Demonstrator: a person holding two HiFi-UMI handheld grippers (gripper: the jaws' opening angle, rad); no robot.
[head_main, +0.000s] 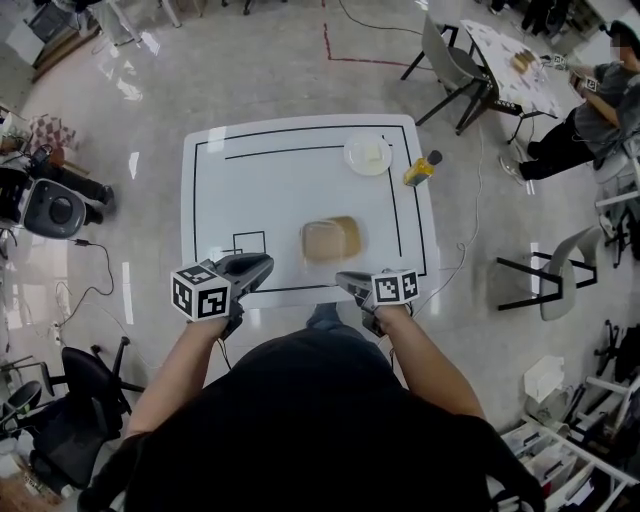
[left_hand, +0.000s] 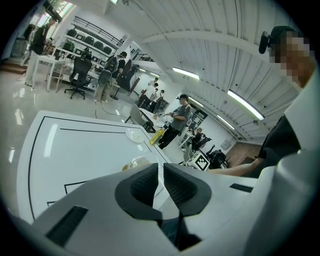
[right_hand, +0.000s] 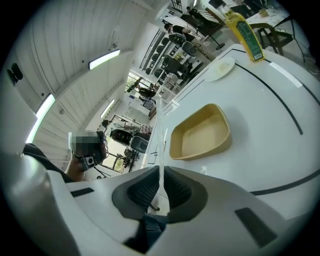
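My left gripper (head_main: 262, 266) and right gripper (head_main: 346, 281) hover side by side at the near edge of a white table (head_main: 260, 190) marked with black lines. Each is shut on a thin clear plastic film (right_hand: 161, 142), seen edge-on and running up from between the jaws. In the left gripper view the film (left_hand: 159, 172) also sits between the left gripper's (left_hand: 161, 181) pads. A tan tray (head_main: 332, 240) lies just beyond the right gripper (right_hand: 160, 184). Further back are a white plate (head_main: 368, 154) and a yellow bottle (head_main: 420, 170). The film hardly shows in the head view.
Grey chairs (head_main: 450, 62) stand past the table's far right corner and to the right (head_main: 560, 275). A seated person (head_main: 590, 110) is at a second table (head_main: 520, 65). A black office chair (head_main: 70, 400) and a cable are on the floor at left.
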